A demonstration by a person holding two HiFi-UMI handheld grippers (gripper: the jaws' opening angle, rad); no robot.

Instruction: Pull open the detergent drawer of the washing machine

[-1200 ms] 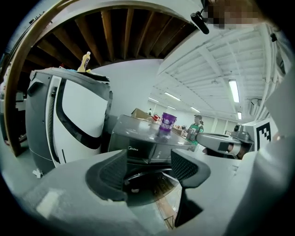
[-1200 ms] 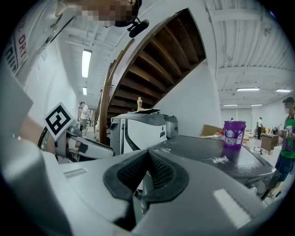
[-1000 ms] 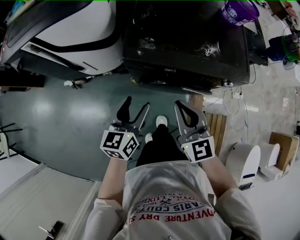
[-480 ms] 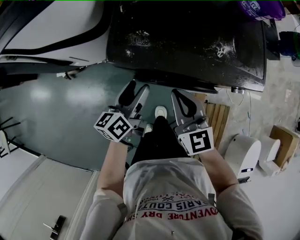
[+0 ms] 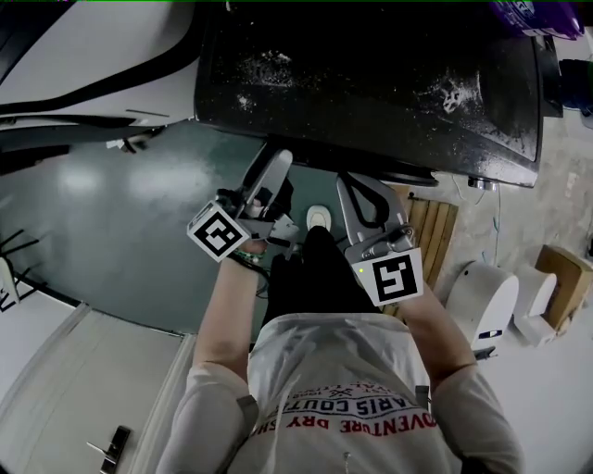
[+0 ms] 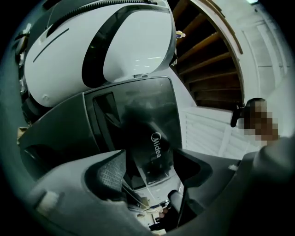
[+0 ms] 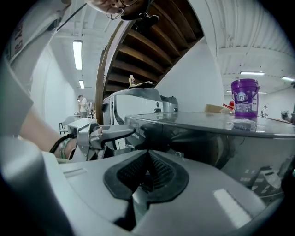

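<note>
Two grippers, one washing machine: left gripper fingers just opening, empty; right gripper fingers closed, empty.

**Washing machine ahead, clutter off to the right**

In the head view, take the person's shoe as the centre of the dial. The washing machine stands at twelve o'clock, its front edge just beyond the toe. A detergent tub sits on the machine's top near its far right corner, at about two o'clock. A rounded machine stands beside the washer at ten to eleven o'clock, with open floor before it at nine. A wooden slatted pallet lies just beside the shoe at three o'clock, near the washer's right front corner. Beyond it, at four o'clock, stands a rounded floor unit, with a cardboard box farther out. A flat panel lies at seven to eight o'clock.
</note>
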